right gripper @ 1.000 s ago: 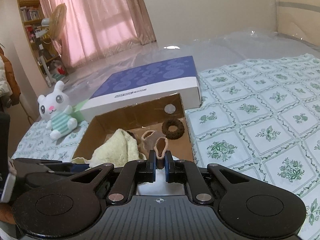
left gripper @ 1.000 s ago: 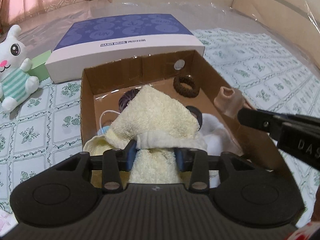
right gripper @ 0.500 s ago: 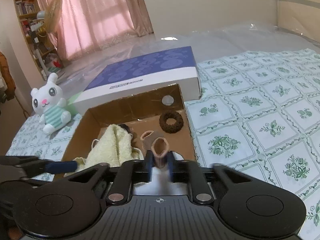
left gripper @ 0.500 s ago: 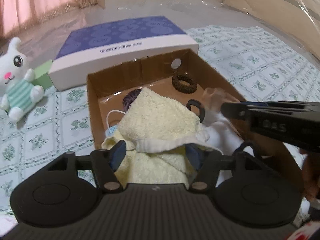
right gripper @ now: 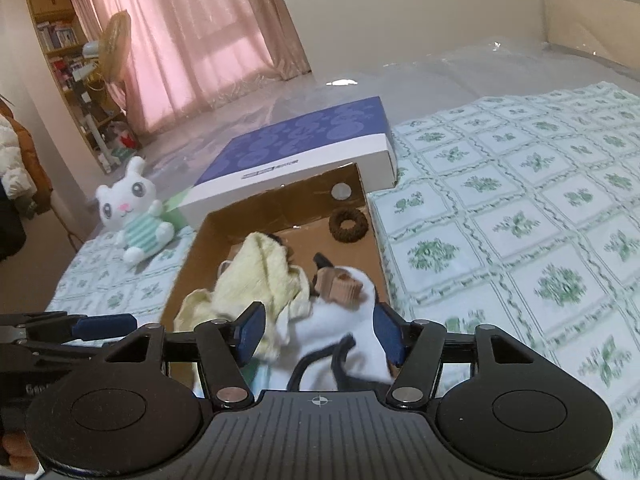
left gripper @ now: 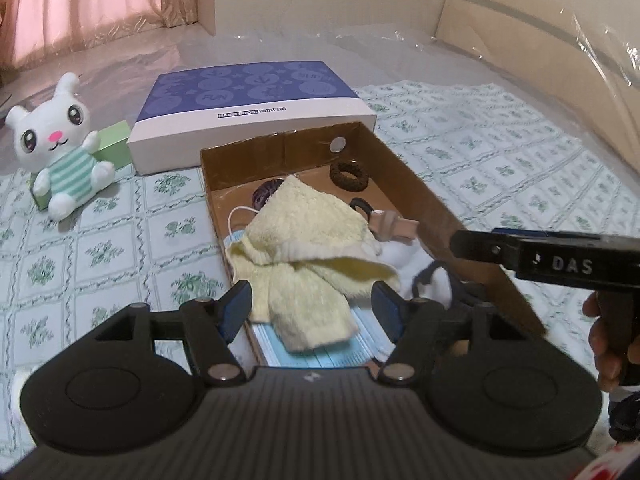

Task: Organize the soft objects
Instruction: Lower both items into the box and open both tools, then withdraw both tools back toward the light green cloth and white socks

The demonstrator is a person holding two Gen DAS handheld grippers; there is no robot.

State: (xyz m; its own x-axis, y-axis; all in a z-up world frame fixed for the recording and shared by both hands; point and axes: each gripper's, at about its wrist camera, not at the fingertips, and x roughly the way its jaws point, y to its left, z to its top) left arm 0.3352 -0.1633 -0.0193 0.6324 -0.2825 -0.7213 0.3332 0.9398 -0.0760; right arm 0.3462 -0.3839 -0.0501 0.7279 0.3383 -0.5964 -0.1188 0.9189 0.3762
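- Left gripper [left gripper: 312, 314]: jaws stand apart, pads clear of any item; the yellow towel [left gripper: 304, 248] lies beyond and between them, not pinched.
- Right gripper [right gripper: 320, 330]: jaws are opening, nothing pressed between the pads; a white cloth [right gripper: 348, 312] shows in the gap, untouched so far as visible.
- Beige hair tie [right gripper: 338, 286] rests on the white cloth, just beside the yellow towel.
- All three lie inside the cardboard box [left gripper: 432, 204], with a blue face mask [left gripper: 320, 354] under the towel at the near end and a brown scrunchie [left gripper: 349, 175] at the far end.
- Purple-lidded box [left gripper: 248, 108] touches the box's far wall.
- Plush rabbit [left gripper: 64, 148] sits on the patterned bedcover [left gripper: 112, 248], well apart to the left.
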